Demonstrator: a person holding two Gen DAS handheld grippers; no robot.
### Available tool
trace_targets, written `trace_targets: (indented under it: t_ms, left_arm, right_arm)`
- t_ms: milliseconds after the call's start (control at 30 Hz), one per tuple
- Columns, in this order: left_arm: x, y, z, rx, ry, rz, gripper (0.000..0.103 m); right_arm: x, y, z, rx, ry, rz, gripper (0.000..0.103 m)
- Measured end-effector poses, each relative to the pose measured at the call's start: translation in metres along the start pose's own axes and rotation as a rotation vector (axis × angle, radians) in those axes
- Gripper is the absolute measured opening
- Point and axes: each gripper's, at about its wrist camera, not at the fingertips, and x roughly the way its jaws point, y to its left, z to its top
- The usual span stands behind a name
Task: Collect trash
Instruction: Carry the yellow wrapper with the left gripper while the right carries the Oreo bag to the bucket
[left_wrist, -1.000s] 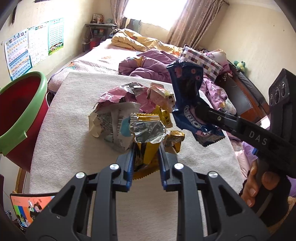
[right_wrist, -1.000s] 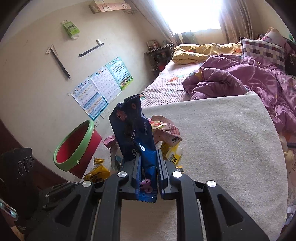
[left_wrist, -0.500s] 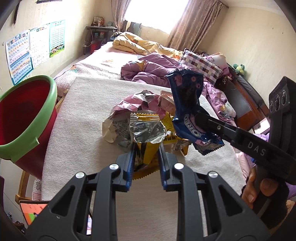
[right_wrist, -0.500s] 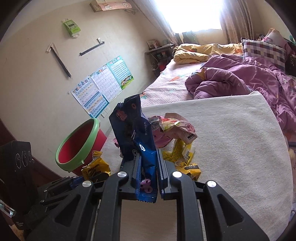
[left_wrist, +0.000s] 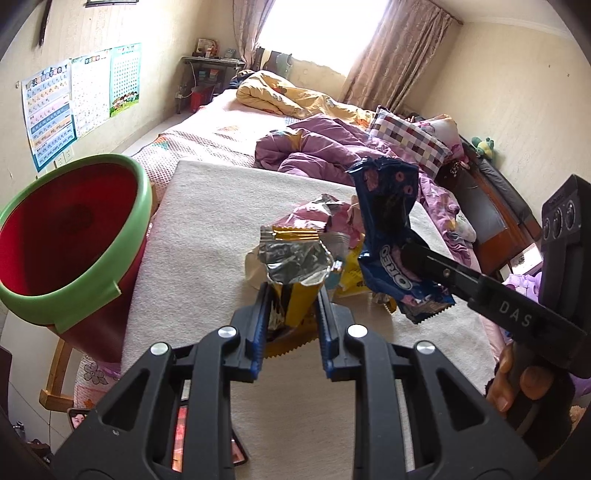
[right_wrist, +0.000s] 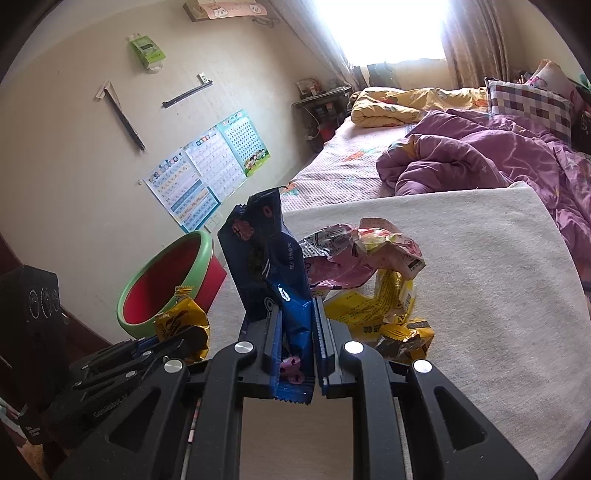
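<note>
Off to the left of the left gripper (left_wrist: 291, 291) stands the red bin (left_wrist: 70, 254) with its green rim, tilted open toward it. That gripper is clenched on a yellow foil wrapper (left_wrist: 293, 269); just to its right the right gripper (right_wrist: 295, 332) grips a blue Oreo packet (right_wrist: 273, 266). Beyond both, more wrappers (right_wrist: 365, 258) lie heaped on the cream mat (right_wrist: 480, 295).

A red bin (left_wrist: 66, 243) is rimmed in green. A dark blue Oreo wrapper (left_wrist: 391, 240) is printed with pink rings; a yellow wrapper (left_wrist: 291, 295) is lined with silver foil. A checked pillow (left_wrist: 410, 144) is patterned purple and white beside a purple quilt (left_wrist: 317, 155).
</note>
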Motion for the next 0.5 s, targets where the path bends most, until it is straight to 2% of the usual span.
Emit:
trace_targets:
  t_ms: [233,500]
  left_arm:
    - [-0.006,0.022,0.006,-0.009,-0.013,0.019,0.022]
    - [-0.025,0.068,0.021,-0.047,-0.058,0.091,0.022]
  right_arm:
    - [0.007,0.013,-0.002,0.002,-0.002,0.005,0.015]
    - [0.014,0.027,-0.004,0.005,-0.007,0.001,0.015]
